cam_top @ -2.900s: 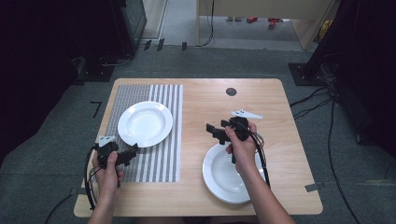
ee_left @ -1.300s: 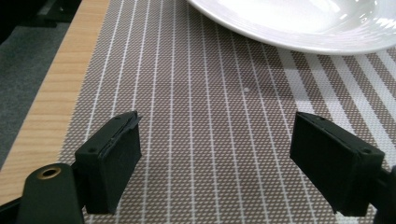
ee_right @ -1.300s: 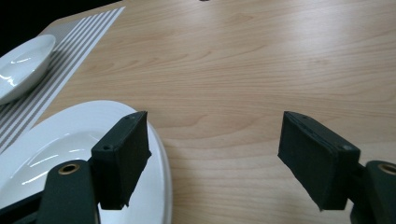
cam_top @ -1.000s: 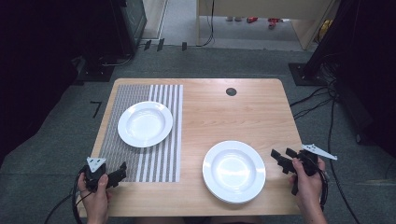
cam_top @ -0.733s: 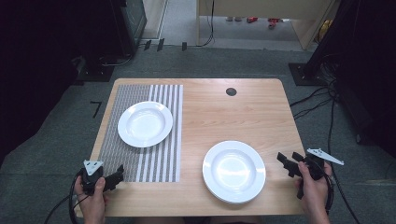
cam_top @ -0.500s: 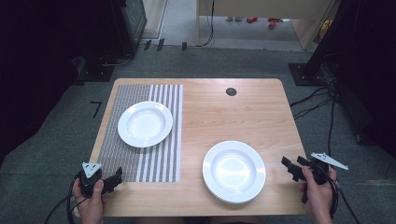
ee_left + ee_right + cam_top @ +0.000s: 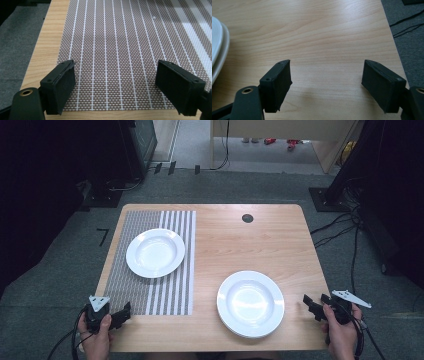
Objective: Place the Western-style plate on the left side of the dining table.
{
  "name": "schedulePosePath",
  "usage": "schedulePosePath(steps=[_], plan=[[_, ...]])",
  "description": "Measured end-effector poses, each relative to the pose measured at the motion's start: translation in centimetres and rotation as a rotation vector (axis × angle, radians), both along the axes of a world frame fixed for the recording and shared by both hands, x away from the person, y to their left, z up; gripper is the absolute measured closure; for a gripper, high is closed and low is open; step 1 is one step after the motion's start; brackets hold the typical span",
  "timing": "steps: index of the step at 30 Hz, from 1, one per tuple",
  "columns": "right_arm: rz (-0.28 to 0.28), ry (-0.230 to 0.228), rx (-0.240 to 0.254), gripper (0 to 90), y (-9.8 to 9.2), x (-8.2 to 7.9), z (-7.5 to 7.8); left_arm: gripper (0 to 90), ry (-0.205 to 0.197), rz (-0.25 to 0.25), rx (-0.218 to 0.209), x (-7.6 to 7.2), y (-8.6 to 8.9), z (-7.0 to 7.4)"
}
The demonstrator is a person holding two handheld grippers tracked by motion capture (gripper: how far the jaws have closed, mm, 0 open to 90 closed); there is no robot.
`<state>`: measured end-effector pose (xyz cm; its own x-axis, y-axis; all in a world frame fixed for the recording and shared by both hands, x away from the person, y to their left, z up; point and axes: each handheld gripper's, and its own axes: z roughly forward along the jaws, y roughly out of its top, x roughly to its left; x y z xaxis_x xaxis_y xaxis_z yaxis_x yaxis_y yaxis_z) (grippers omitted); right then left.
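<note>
Two white plates [image 7: 250,303] on the wooden table [image 7: 280,245] — grey carpet around — each hand-held gripper [image 7: 316,306] gaping, empty.

High view: overhead, facing forward-down, far, whole surface [image 7: 225,245] in frame. Left tongs' camera: close over striped mat [image 7: 120,50]. Right tongs' camera: close over bare wood, stacked plates [image 7: 217,50] at left edge. Each shares its patch with high view.

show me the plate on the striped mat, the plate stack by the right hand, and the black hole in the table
plate on the mat [image 7: 155,252], high view, centre of its bowl
plate stack [image 7: 250,303], high view, centre of the top plate
black hole [image 7: 247,218], high view, its middle
</note>
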<state>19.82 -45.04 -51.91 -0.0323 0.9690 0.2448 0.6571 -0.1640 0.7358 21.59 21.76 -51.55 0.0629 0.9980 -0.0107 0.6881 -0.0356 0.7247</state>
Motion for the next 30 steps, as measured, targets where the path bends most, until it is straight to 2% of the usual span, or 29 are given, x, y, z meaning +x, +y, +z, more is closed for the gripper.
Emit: schedulePosePath(steps=[5,12,17,18,19,21,30], plan=[[0.007,0.01,-0.05,23.6,0.5,0.0,-0.2,14.6,0.0,-0.006,0.011,0.0,-0.1,-0.1],[0.011,-0.006,-0.112,22.7,1.1,-0.1,-0.5,13.7,-0.016,-0.008,0.009,-0.1,-0.1,-0.3],[0.018,-0.005,-0.119,21.0,1.2,-0.1,-0.5,13.6,-0.021,-0.008,0.009,-0.1,-0.1,-0.3],[0.028,0.003,-0.151,20.0,1.5,0.0,-0.6,13.6,-0.021,-0.009,0.009,-0.1,-0.1,-0.3],[0.028,0.003,-0.151,20.0,1.5,0.0,-0.6,13.6,-0.021,-0.009,0.009,-0.1,-0.1,-0.3],[0.041,0.02,-0.218,18.7,2.2,0.1,-0.6,13.7,-0.021,-0.008,0.009,-0.1,-0.1,-0.3],[0.054,0.019,-0.219,18.0,2.2,0.1,-0.6,13.7,-0.021,-0.008,0.009,-0.2,-0.1,-0.3]])
